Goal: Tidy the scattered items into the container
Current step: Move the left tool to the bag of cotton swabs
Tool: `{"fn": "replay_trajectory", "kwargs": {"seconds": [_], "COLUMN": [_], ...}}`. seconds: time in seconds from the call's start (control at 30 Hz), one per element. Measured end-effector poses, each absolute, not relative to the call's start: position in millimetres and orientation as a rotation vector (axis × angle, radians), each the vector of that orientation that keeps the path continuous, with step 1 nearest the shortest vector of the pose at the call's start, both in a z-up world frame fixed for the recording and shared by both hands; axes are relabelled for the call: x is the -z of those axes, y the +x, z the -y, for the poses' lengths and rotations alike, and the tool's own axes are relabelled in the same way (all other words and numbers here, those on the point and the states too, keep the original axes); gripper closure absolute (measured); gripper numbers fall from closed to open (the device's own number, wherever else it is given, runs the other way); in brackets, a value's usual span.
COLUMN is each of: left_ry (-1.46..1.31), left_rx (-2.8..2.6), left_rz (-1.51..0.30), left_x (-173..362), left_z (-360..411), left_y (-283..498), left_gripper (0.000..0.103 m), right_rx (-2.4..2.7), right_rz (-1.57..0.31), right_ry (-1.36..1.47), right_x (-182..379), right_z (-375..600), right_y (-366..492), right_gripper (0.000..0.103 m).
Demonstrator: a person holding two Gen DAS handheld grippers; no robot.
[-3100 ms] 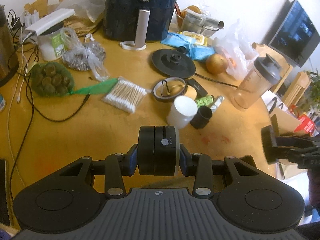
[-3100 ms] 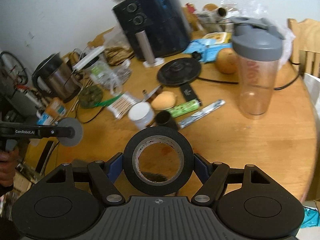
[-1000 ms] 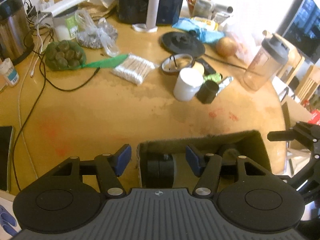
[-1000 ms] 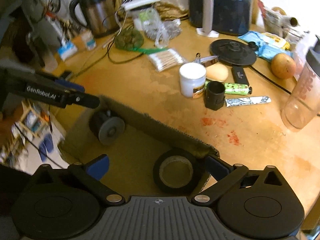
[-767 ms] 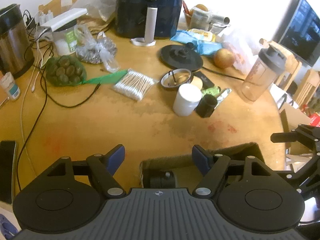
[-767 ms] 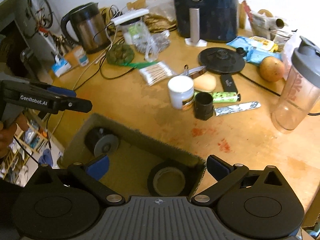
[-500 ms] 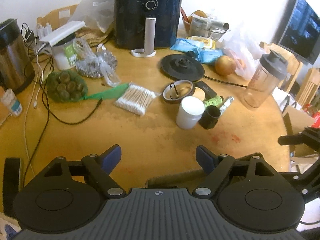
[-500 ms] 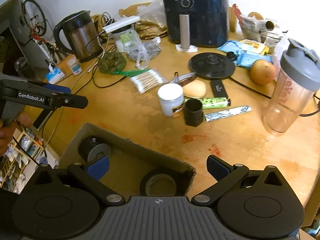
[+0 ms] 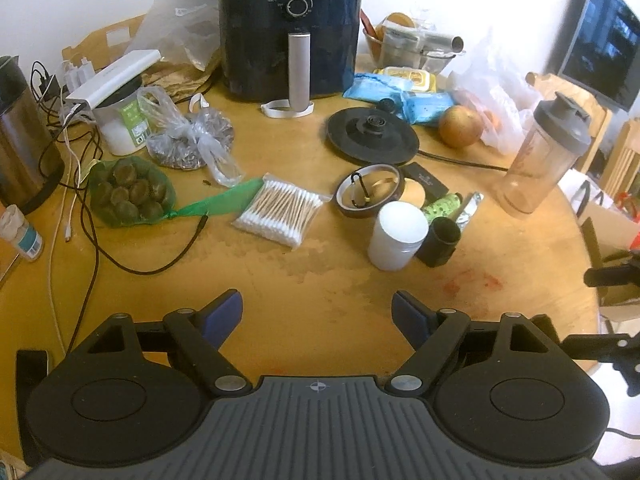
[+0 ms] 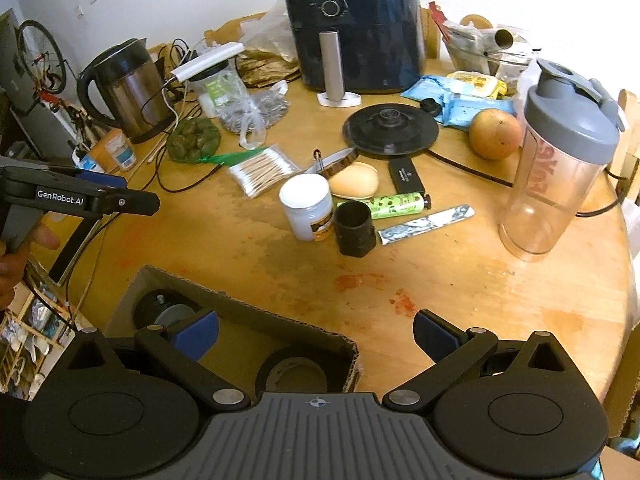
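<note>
Both grippers are open and empty. My left gripper [image 9: 318, 312] hangs over bare table, pointing at the scattered items. My right gripper [image 10: 316, 334] is over the cardboard box [image 10: 248, 312] at the table's near edge. In the box lie a black tape roll [image 10: 292, 372] and a black cylinder gadget [image 10: 168, 312]. On the table lie a white jar [image 9: 396, 236] [image 10: 308, 206], a black cup [image 9: 440, 236] [image 10: 354, 228], a cotton swab pack [image 9: 280, 210] [image 10: 262, 170], a green tube [image 10: 392, 204], a foil sachet [image 10: 426, 220], a beige sponge [image 10: 354, 180] and an amber tape roll [image 9: 368, 190].
An air fryer [image 9: 290, 28], kettle [image 10: 124, 88], kettle base [image 9: 372, 134], shaker bottle [image 10: 556, 164], orange [image 10: 496, 134], net of kiwis [image 9: 128, 192], plastic bags and cables crowd the back and left. The left gripper shows in the right wrist view [image 10: 80, 200].
Both grippers let go of their items in the box, opened, and rose and pulled back. The left view has lifted so the box is below its frame.
</note>
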State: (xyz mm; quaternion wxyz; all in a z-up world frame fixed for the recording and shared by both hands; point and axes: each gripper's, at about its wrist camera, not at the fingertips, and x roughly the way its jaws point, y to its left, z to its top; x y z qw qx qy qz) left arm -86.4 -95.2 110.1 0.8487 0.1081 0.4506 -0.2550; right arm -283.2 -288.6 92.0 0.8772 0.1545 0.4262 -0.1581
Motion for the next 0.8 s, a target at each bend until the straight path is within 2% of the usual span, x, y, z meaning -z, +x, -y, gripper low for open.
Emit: {"fn": "replay_trajectory", "kwargs": {"seconds": [0.8], "left_ry": [0.350], "left_rx": [0.605], "left_rz": [-0.982], "left_x": [-85.1], "left_z": [117.3], "left_y": [-27.1], "left_gripper": [0.021], "right_rx": [0.482], "right_rz": [-0.881], "right_ry": [0.426], "right_x": [-87.2], "right_z": [299.4], "right_y": [-289.7], "right_gripper": [0.000]}}
